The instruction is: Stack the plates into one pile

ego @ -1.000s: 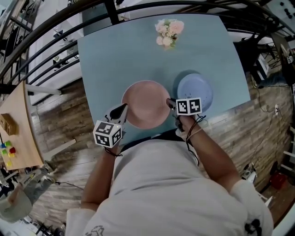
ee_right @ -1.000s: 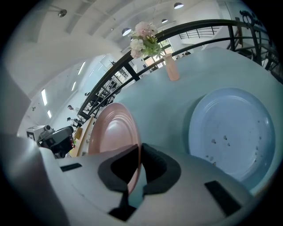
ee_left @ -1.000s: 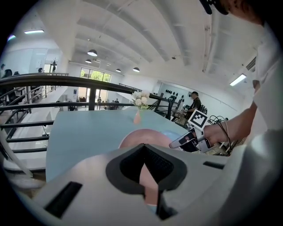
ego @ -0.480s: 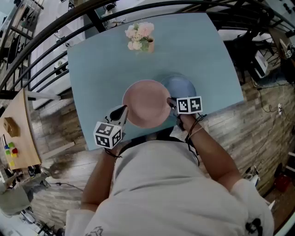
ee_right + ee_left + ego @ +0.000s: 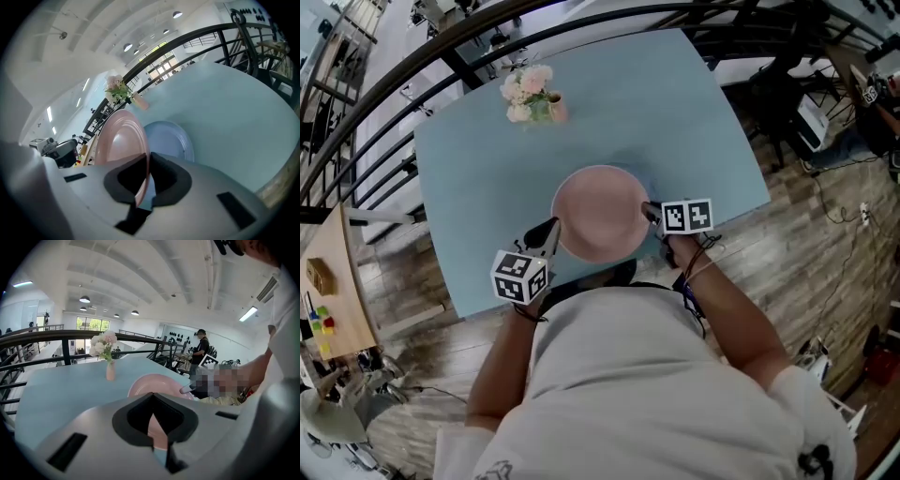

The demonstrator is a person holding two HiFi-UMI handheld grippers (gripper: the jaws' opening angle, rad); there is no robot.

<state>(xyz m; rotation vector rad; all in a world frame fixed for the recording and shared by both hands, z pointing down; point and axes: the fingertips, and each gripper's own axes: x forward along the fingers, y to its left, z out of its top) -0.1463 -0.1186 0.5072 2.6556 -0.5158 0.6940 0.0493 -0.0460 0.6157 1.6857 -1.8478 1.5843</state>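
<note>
Closest to me, both of the person's hands hold tools at the near edge of the table. The left gripper [image 5: 548, 232] has its fingers closed on the left rim of the pink plate [image 5: 600, 214]. The right gripper [image 5: 650, 213] is clamped the same way on the opposite rim. The plate spans the gap between the two pairs of fingertips, its hollow side up. From the right gripper view its edge runs straight into the slot between the pads.

Just beyond the right fingers and under the pink plate, a blue plate [image 5: 169, 139] lies flat on the pale blue table [image 5: 675, 112]. From above, the pink one covers it entirely. I cannot tell whether the two touch.

That makes two plates, one pink and one blue, and two grippers. Each gripper carries one marker cube, the left cube [image 5: 520, 275] and the right cube [image 5: 686, 217], printed with black-and-white square patterns.

Well past the fingertips, toward the far left of the table, stands a single small vase of pale pink and white flowers [image 5: 530, 94]. Behind that runs a dark metal railing [image 5: 394, 80].
</note>
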